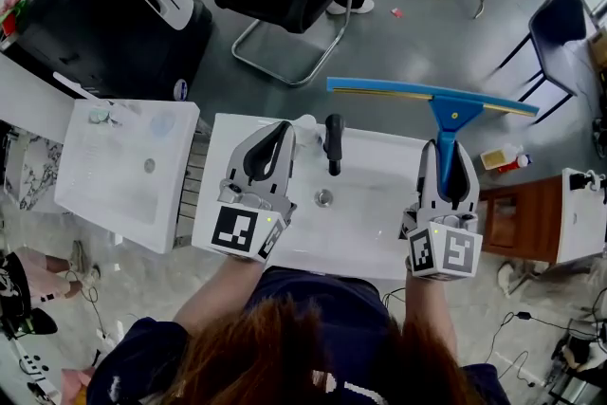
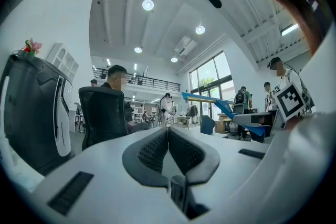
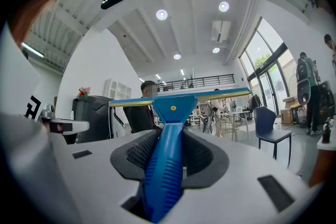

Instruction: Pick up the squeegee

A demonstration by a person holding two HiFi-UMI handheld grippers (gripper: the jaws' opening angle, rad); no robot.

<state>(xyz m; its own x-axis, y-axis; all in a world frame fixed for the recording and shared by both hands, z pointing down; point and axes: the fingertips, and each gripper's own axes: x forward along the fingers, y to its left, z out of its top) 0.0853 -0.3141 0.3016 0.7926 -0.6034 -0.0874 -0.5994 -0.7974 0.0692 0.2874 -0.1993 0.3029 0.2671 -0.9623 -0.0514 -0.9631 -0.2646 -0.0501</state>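
The right tongs [image 1: 446, 155] are clamped on the blue handle of the squeegee [image 1: 432, 97]. The handle's lower end is buried between the pads. In the head view the blade lies crosswise past the far rim of the white sink [image 1: 375, 237]. The left tongs [image 1: 278, 136] are pressed together, empty, beside the black faucet [image 1: 333, 143].

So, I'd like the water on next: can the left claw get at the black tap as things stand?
Probably yes. The left claw is shut and empty, right beside the tap over the sink, with nothing between them. It would need to open first.
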